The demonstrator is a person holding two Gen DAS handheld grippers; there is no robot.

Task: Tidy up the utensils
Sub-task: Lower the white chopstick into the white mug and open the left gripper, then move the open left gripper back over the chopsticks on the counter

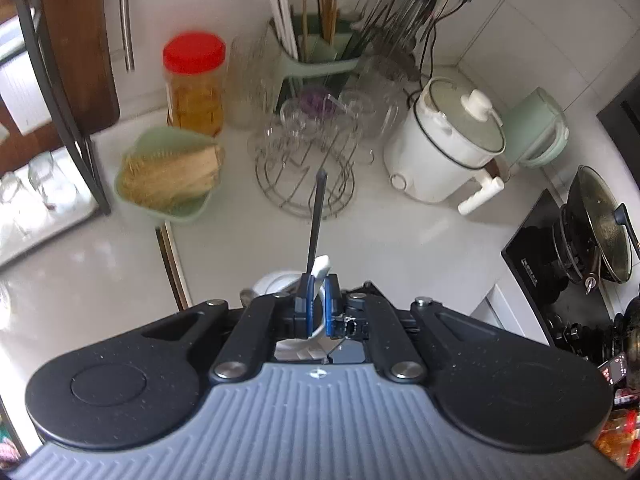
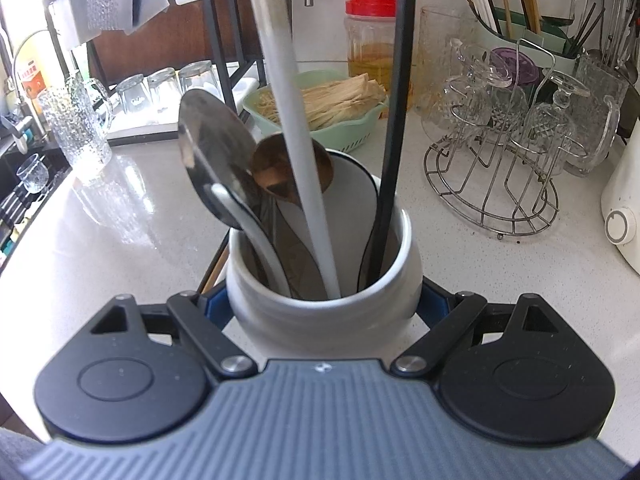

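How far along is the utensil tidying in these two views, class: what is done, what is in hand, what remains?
Done: a metal ladle, a wooden spoon and a white-handled utensil already stand in the white ceramic crock.

In hand: the left gripper is shut on a black-handled utensil above the crock, while the right gripper clasps the crock's sides.

Left: letting go of that utensil. No loose utensils show on the counter.

From the left wrist we look steeply down from well above the pale stone counter (image 1: 400,232), facing its back corner. From the right wrist we sit low and close behind a white ceramic utensil crock (image 2: 320,300), which fills the middle of the frame. Both views share the round wire glass rack (image 1: 306,184) (image 2: 492,188), the red-lidded plastic jar (image 1: 195,80) (image 2: 370,40) and the pale green basket of dried strips (image 1: 168,176) (image 2: 320,108).
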